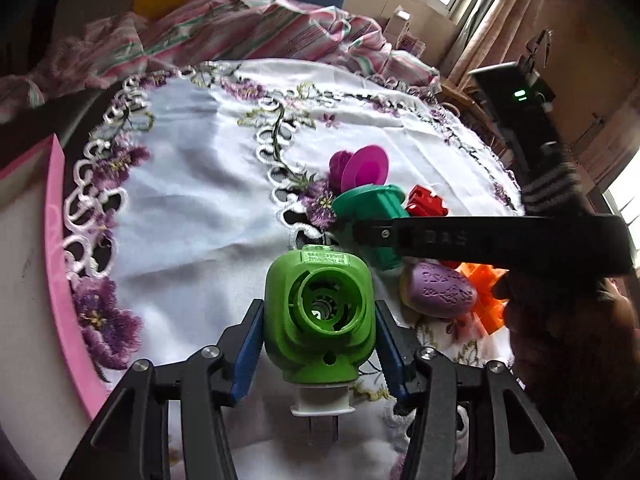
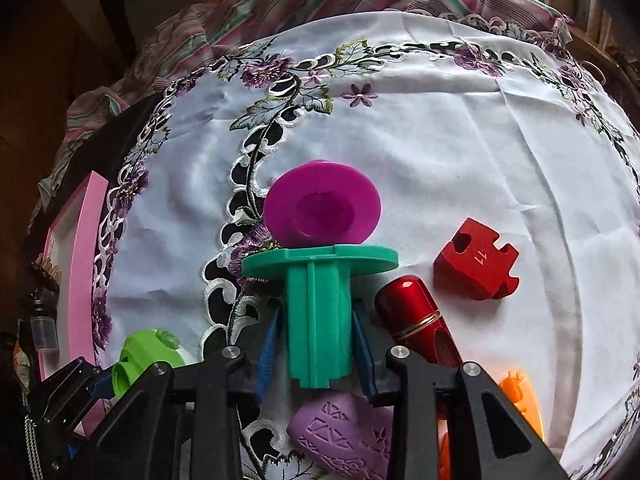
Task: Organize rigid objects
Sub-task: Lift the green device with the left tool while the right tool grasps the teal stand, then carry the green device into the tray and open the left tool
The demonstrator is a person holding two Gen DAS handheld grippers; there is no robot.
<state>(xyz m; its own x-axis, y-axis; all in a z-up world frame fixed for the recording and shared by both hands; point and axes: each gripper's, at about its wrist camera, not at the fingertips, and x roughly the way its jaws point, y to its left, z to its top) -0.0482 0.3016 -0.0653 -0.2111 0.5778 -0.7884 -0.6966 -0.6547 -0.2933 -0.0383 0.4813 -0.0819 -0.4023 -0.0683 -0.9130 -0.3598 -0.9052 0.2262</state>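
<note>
My left gripper (image 1: 318,314) is shut on a lime-green plug-in device (image 1: 320,316), its blue pads pressing both sides; the white plug end faces the camera. The same device (image 2: 140,356) shows at the lower left of the right wrist view. My right gripper (image 2: 318,340) is shut on the shaft of a teal spool (image 2: 320,320), whose flange points away. In the left wrist view the teal spool (image 1: 372,204) lies on the embroidered white cloth (image 1: 192,184), with one of the right gripper's black fingers (image 1: 460,240) across it.
A magenta spool (image 2: 320,204) leans behind the teal one. A red block (image 2: 476,264), a red metallic cylinder (image 2: 416,320), a purple embossed piece (image 2: 344,436) and an orange piece (image 2: 520,400) lie close by. A pink-rimmed box (image 1: 56,240) stands at the left. Striped fabric (image 1: 240,28) is bunched behind.
</note>
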